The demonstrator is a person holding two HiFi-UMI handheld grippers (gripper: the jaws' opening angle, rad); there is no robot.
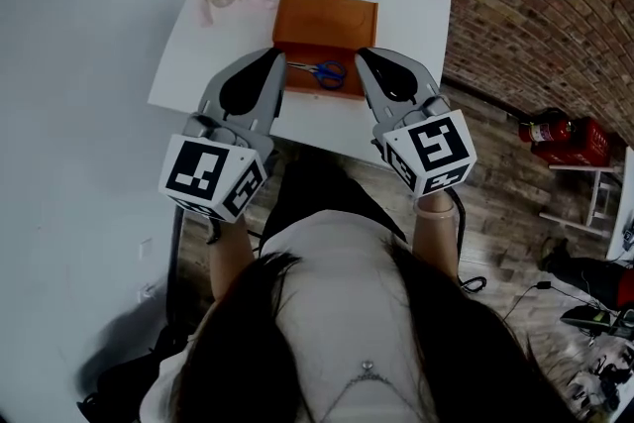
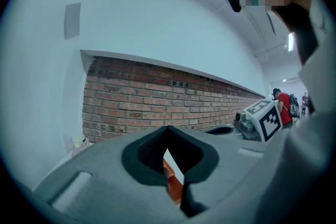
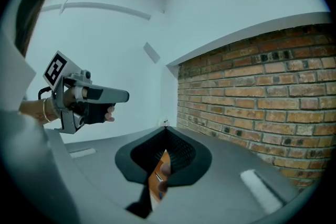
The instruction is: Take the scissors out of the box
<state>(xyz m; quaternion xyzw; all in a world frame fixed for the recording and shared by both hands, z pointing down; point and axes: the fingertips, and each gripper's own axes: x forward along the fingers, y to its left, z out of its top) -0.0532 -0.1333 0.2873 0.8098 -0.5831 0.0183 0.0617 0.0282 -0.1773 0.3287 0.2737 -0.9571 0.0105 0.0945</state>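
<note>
Scissors (image 1: 320,69), blue-handled: lying flat inside the orange box (image 1: 327,17), by its near wall. Probably light, stiff, with slippery blades; the handle loops are offering the surest hold. Left gripper (image 1: 274,57) and right gripper (image 1: 364,57) are hovering at the box's near corners, jaws closed, empty.

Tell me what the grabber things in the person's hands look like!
Both the left gripper and right gripper are grey, beak-shaped shells with black pads inside. White cubes printed with black square markers sit at their backs: left cube, right cube.
</note>
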